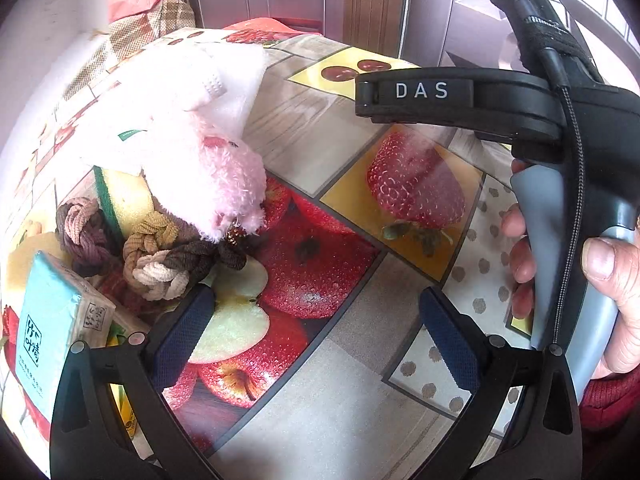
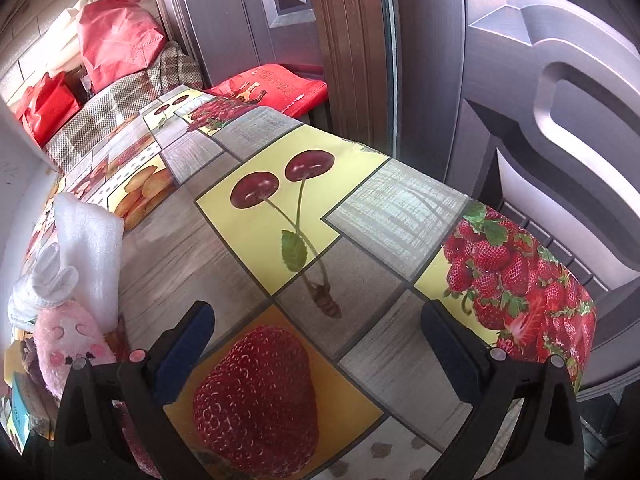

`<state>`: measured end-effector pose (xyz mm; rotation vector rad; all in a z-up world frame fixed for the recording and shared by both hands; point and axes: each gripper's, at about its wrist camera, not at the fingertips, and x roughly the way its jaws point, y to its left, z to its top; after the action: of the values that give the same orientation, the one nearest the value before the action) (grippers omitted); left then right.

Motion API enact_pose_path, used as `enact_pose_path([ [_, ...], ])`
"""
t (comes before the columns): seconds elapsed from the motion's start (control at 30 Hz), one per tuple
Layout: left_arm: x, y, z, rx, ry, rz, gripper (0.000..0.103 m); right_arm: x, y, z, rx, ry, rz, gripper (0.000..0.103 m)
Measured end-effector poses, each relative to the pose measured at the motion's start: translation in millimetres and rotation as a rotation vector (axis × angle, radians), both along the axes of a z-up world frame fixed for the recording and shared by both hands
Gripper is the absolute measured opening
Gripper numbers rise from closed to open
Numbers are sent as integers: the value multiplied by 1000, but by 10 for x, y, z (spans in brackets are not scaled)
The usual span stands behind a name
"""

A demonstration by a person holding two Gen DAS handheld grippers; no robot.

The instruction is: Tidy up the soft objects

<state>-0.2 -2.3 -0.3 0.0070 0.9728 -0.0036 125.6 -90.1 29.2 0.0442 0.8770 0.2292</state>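
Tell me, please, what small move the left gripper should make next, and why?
Probably ease the left gripper forward and to its left toward the braided hair ties. It is open and empty over the fruit-print tablecloth, and the soft things, the ties and the pink plush toy, lie piled just beyond its left finger. The right gripper is also open and empty.

pink plush toy [image 1: 216, 176]: 1 | braided hair ties [image 1: 156, 258]: 2 | tissue pack [image 1: 52, 320]: 1 | white foam sheet [image 2: 94, 248]: 1

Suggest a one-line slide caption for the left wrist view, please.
Open left gripper over a fruit-print tablecloth, facing a pink plush toy, braided hair ties and a tissue pack.
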Motion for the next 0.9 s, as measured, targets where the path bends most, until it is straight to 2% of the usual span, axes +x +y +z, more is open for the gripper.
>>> enact_pose_path([
  [0.9,22,-20,-7,2,0,-9,102,12,9,31,14,1,7,103],
])
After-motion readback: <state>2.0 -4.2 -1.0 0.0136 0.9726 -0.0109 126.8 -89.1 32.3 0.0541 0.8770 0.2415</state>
